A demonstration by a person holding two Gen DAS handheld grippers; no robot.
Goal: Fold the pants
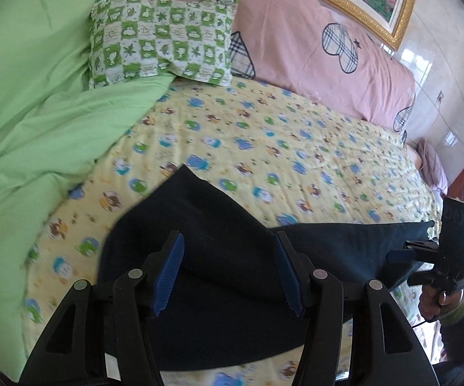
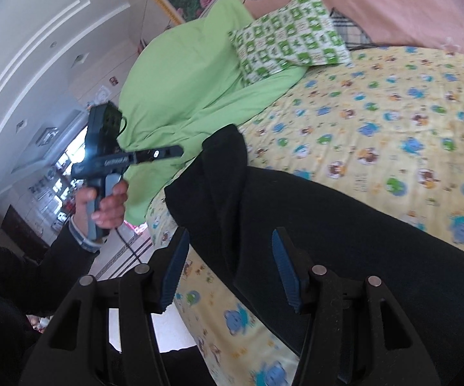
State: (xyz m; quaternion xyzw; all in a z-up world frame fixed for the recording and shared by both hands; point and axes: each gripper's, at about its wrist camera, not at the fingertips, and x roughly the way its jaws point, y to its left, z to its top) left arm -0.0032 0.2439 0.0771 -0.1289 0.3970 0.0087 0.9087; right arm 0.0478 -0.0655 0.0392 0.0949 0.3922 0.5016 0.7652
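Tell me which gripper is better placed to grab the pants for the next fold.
Probably the left. The left gripper is open with the dark pants lying directly between and below its fingers. The right gripper is also open, but it sits at the pants' edge, partly over the yellow sheet.

Soft daylight, bright at the window (image 2: 71, 157); edges bend and darken; bedsheet (image 1: 264, 148) print and pants (image 2: 328, 225) smear slightly.
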